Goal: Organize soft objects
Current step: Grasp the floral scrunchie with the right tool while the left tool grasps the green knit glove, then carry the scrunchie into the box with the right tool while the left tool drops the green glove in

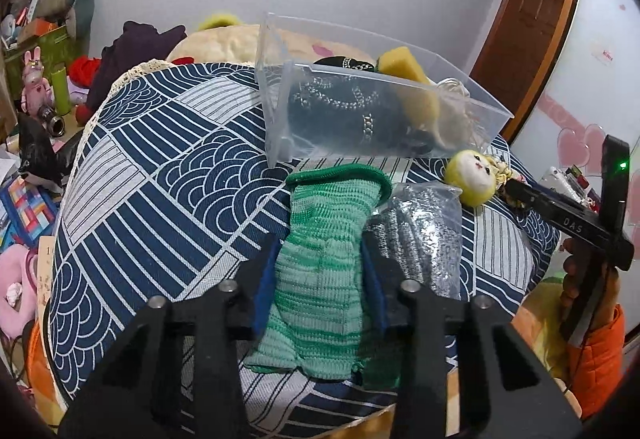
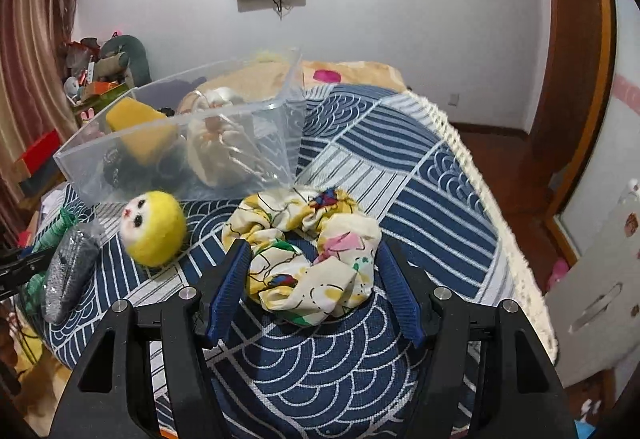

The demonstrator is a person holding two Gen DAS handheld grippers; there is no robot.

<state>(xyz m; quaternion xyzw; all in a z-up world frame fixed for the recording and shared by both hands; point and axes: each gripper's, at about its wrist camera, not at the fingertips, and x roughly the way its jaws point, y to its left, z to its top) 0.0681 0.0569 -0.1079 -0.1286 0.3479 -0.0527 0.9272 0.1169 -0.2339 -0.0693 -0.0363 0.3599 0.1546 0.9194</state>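
Left wrist view: left gripper [image 1: 320, 259] clenched on green cloth [image 1: 324, 271] lying on bedspread [image 1: 160, 199]. Right gripper [image 2: 312, 279] spread around scrunchie [image 2: 304, 251], not yet squeezing. Squeeze mid-fabric, lift clear, then drop into clear bin [image 2: 276, 107].

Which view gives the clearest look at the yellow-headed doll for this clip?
The right wrist view: the doll lies close, its white face and yellow head unobstructed, beside the floral scrunchie. The left wrist view shows the doll smaller and farther off, at the frame's right beyond the silver bag.
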